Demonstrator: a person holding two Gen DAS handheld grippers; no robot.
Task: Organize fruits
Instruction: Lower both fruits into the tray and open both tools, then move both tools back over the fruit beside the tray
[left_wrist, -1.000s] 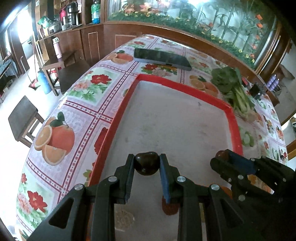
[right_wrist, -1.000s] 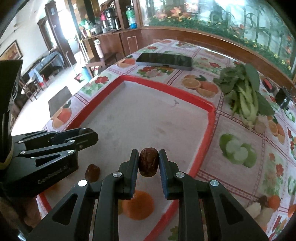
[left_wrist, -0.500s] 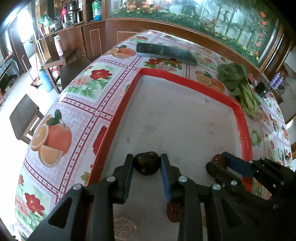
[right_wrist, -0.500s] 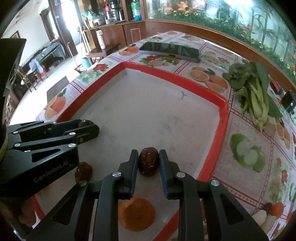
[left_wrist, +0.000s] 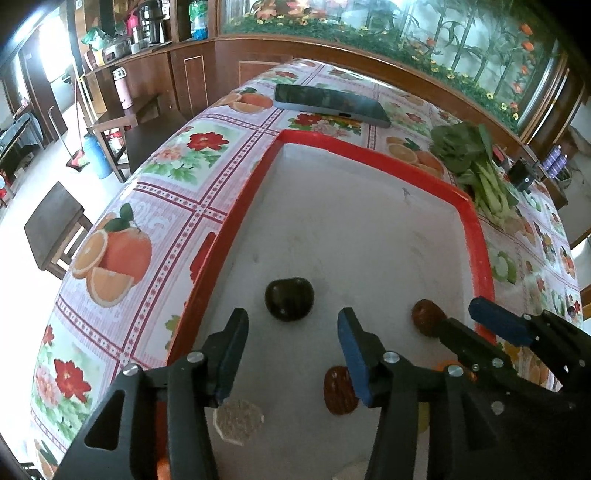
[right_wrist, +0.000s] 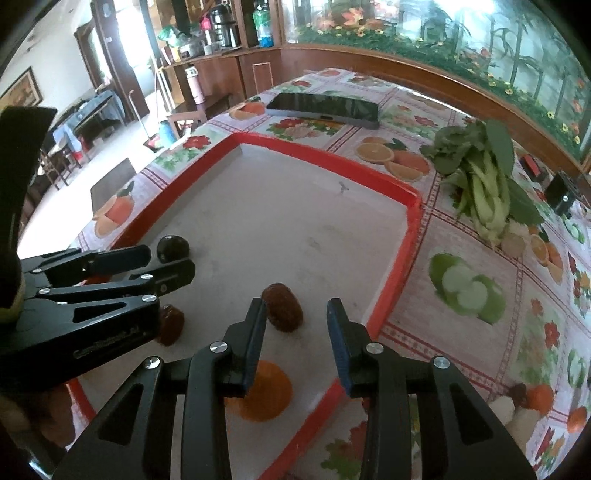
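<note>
Risked a roll above all: had the dark plum (left_wrist: 290, 297) lying loose and round on the bare floor of the tray (left_wrist: 476, 236), near the tray's left rim and just ahead of the left gripper (left_wrist: 291, 315). Showed that gripper's fingers apart and opening, clear of the plum on both sides. Could have knocked the plum toward the rim with any forward drift while pulling away.

Showed much the same on the tray's right side. Had the fingers of the right gripper (right_wrist: 295, 304) apart and opening as well, with the brown date (right_wrist: 282, 306) lying on the tray floor between the tips, near the right rim. Could not tell for sure whether the date touched the inner finger. Looked close enough to stick, drag or tip over on a lift. Might also have clipped another brown fruit (right_wrist: 170, 325) lying in the near part of the tray, right beside the body of the left gripper.

Showed the plum as almost black, smooth, glossy and rounded, a little wider than tall. Showed the date as reddish-brown, oval and wrinkled, matt on the skin, resting on its side.
</note>
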